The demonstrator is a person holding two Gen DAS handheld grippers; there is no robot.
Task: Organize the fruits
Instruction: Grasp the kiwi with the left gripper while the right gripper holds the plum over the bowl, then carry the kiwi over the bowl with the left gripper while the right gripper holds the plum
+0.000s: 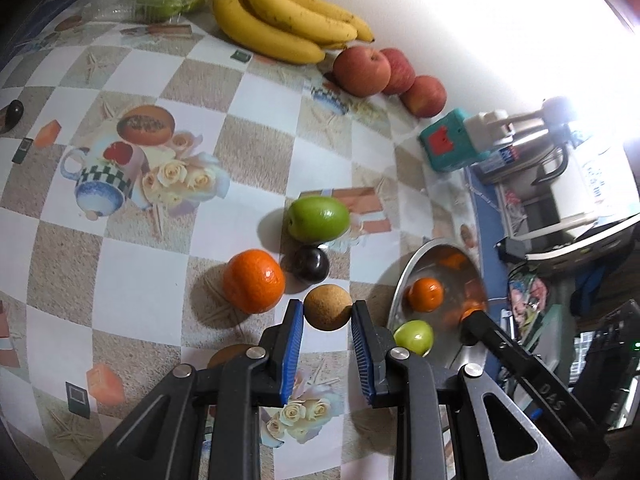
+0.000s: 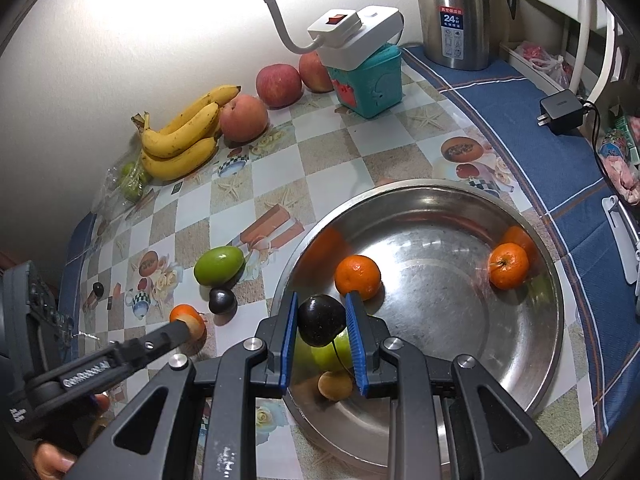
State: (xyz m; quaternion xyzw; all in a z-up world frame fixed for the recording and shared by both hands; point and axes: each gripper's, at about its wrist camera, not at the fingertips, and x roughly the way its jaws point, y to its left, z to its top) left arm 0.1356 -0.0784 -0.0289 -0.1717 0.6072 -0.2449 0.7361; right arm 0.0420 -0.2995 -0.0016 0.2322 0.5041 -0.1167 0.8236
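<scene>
My left gripper (image 1: 327,309) is shut on a small round tan fruit (image 1: 328,307), just above the checked tablecloth. Right behind it lie an orange (image 1: 254,281), a dark plum (image 1: 312,264) and a green fruit (image 1: 319,218). My right gripper (image 2: 322,299) is shut on another dark plum (image 2: 322,320) and hangs over the near left part of the steel bowl (image 2: 440,320). In the bowl are two oranges (image 2: 357,277) (image 2: 508,265), a green fruit (image 2: 334,354) and a tan fruit (image 2: 335,385). The left gripper (image 2: 192,326) also shows in the right wrist view, left of the bowl.
Bananas (image 2: 180,140) and three apples (image 2: 279,85) lie along the wall, with a plastic bag of green fruit (image 2: 130,184) at the far left. A teal box (image 2: 370,80) under a white power strip, a steel flask (image 2: 460,12) and a black charger (image 2: 562,114) stand beyond the bowl.
</scene>
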